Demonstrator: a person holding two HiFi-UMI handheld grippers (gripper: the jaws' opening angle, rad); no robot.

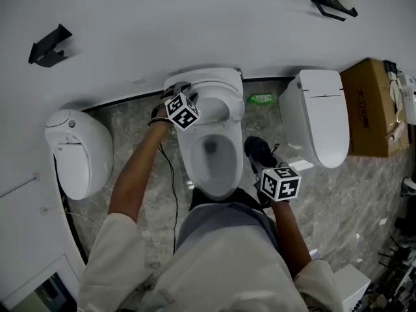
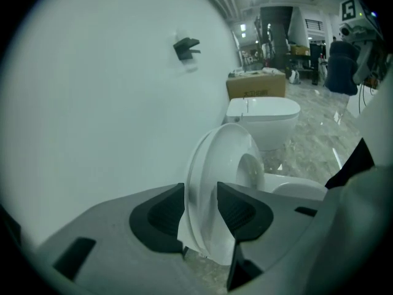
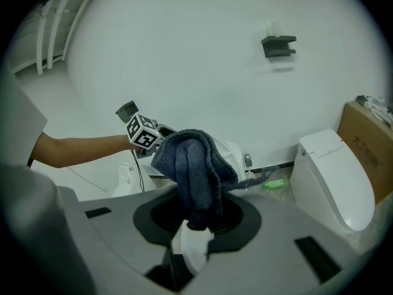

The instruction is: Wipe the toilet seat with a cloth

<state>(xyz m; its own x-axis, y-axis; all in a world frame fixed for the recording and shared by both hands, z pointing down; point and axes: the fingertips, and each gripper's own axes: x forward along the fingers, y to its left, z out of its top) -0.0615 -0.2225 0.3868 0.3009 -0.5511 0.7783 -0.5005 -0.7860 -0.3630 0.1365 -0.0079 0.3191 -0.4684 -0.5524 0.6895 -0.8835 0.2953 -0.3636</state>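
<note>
The middle toilet (image 1: 211, 151) stands against the white wall, its white lid (image 1: 218, 96) raised at the back. My left gripper (image 1: 194, 95) reaches over the lid's left side. In the left gripper view its jaws (image 2: 201, 211) straddle the lid's rim (image 2: 215, 177), and I see no pad pressing on it. My right gripper (image 1: 263, 168) hovers to the right of the bowl, shut on a bunched dark blue-grey cloth (image 1: 259, 151). In the right gripper view the cloth (image 3: 193, 165) rises out of the jaws (image 3: 195, 217), with a white tag below it.
A second toilet (image 1: 78, 151) stands to the left and a third (image 1: 318, 116) to the right. A cardboard box (image 1: 370, 106) sits at far right. A green packet (image 1: 261, 99) lies by the wall. A black cable (image 1: 172, 174) runs across the marble floor, and black brackets (image 1: 49, 44) hang on the wall.
</note>
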